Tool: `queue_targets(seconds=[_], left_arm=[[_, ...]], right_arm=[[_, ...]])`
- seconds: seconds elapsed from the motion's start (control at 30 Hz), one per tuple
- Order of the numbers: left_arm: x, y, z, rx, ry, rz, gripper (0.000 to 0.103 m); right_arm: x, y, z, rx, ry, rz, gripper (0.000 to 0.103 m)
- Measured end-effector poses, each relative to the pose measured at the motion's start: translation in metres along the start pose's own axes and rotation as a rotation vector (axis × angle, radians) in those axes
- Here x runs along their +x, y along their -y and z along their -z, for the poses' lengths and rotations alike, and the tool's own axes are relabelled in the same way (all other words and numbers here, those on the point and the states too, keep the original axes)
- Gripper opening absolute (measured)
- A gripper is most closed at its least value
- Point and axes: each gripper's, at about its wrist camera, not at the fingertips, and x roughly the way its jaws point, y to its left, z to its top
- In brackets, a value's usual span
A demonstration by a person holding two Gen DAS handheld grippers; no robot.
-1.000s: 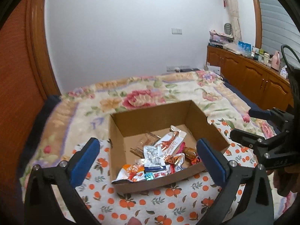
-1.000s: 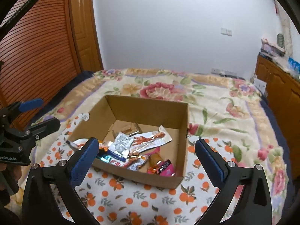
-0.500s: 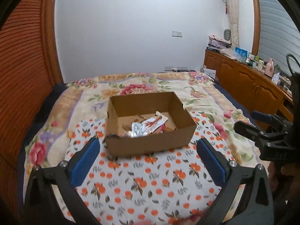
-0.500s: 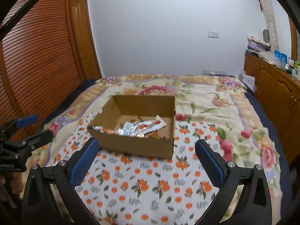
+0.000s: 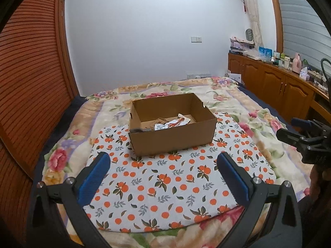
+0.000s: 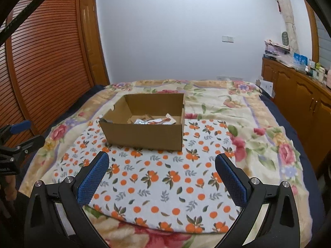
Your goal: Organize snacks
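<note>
My left gripper [image 5: 163, 175] and right gripper [image 6: 161, 174], jaws released, hover over the orange-print cloth [image 6: 157, 177]; the snack-filled cardboard box [image 5: 172, 138] sits at its far edge.

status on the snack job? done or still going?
Looks essentially done. Done: snack packets lie inside the cardboard box on the orange-print cloth; none show loose on the cloth. In hand: nothing; left gripper and right gripper both have open, empty jaws. Left: nothing visible.
</note>
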Motion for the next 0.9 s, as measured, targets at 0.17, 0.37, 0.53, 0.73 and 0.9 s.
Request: queue_targets(seconds=[0.17, 0.37, 0.53, 0.73, 0.9], left_arm=[[-0.009, -0.008, 0.014, -0.031, 0.018, -0.004, 0.103], [-0.006, -0.017, 0.033, -0.062, 0.028, -0.047, 0.103], [-0.002, -0.019, 0.045, -0.058, 0.052, -0.064, 0.103], [0.001, -0.011, 0.048, -0.026, 0.063, -0.058, 0.103], [0.0, -0.007, 0.048, -0.008, 0.065, -0.061, 0.103]], right_arm=[[-0.012, -0.001, 0.016, -0.008, 0.013, 0.007, 0.103], [-0.014, 0.0, 0.042, 0.015, 0.014, 0.016, 0.103], [-0.008, 0.003, 0.057, -0.005, 0.044, 0.054, 0.103], [-0.001, 0.013, 0.058, 0.019, 0.058, 0.065, 0.103], [0.001, 0.021, 0.059, 0.055, 0.047, 0.063, 0.103]])
